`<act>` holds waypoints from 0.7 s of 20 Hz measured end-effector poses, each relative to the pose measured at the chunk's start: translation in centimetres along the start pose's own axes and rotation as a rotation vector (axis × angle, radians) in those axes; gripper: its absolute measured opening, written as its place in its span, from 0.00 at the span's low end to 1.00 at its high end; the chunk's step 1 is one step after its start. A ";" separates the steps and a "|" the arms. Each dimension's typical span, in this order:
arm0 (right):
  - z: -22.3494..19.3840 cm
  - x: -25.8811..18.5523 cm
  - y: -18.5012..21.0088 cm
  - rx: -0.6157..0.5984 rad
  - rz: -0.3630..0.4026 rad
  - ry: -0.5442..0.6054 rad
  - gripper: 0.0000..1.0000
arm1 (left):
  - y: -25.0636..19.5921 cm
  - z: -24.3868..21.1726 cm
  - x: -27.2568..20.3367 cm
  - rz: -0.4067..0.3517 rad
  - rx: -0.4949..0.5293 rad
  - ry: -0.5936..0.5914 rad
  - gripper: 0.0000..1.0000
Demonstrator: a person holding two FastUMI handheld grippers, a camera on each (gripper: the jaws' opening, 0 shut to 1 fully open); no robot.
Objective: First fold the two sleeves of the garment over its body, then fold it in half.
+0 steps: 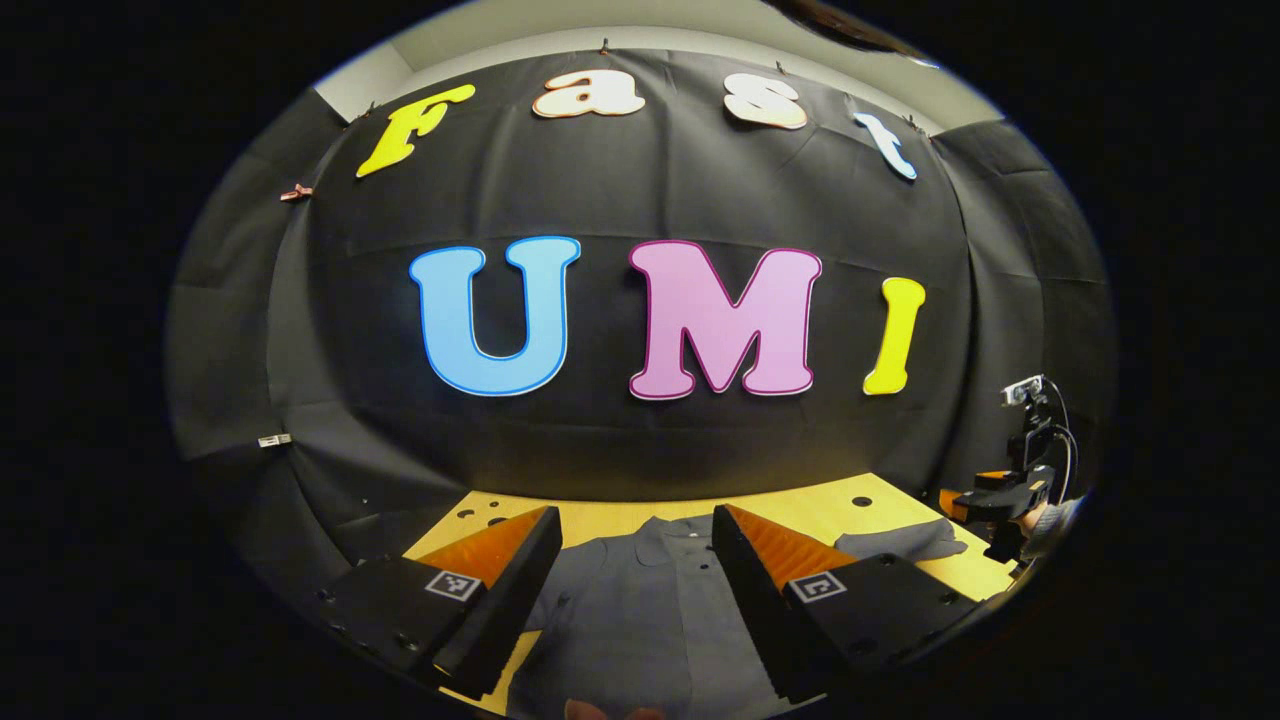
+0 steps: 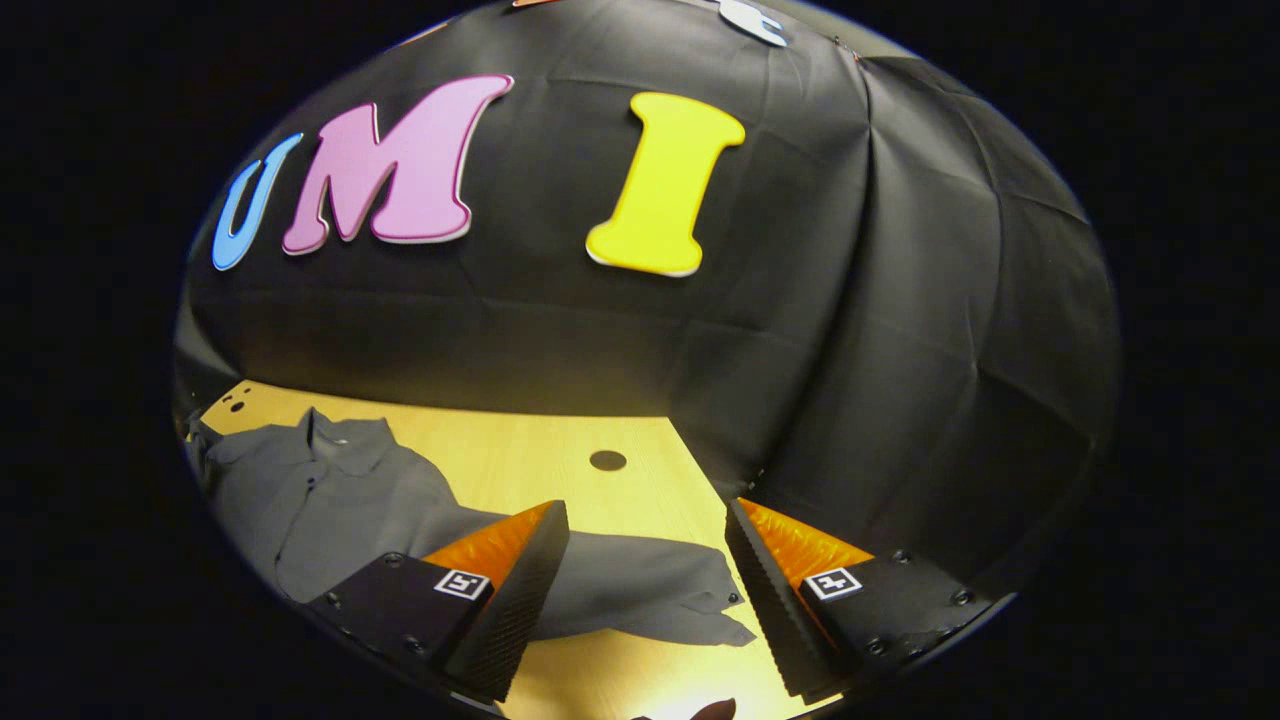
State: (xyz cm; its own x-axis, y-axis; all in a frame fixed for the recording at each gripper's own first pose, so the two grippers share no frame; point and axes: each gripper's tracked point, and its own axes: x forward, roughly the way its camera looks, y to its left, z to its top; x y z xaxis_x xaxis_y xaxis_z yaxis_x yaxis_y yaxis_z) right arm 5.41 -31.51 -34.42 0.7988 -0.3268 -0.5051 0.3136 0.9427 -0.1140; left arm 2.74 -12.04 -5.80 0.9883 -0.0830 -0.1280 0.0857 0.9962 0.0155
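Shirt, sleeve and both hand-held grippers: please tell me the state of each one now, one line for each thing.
Shirt: spread flat on the table, collar toward the wall, not folded yet.
Sleeve: stretched out to the side on the table, not yet folded over the body.
Left hand-held gripper: open, above the shirt's body, holding nothing.
Right hand-held gripper: open, above the sleeve, holding nothing.

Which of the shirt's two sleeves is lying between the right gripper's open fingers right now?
The sleeve stretched toward the table's right edge, cuff end between the right gripper fingers. The other sleeve is off by the collar side, too hidden to make out.
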 end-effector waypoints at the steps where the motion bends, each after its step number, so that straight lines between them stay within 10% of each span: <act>1: -1.2 1.2 -0.5 0.001 0.000 0.025 0.98 | -0.2 -0.1 0.1 0.007 0.004 0.005 0.95; 14: -11.7 8.9 -1.6 0.017 0.026 0.254 0.98 | -2.5 -2.0 0.8 0.087 0.044 0.089 0.95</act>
State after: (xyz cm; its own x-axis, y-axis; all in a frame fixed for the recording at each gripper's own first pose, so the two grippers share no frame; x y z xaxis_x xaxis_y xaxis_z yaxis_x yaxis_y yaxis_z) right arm 6.01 -35.15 -48.79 0.6528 -0.2733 -0.7065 0.3048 0.9486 -0.0853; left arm 3.11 -14.52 -7.92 0.9772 0.0079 -0.2121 0.0080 0.9972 0.0740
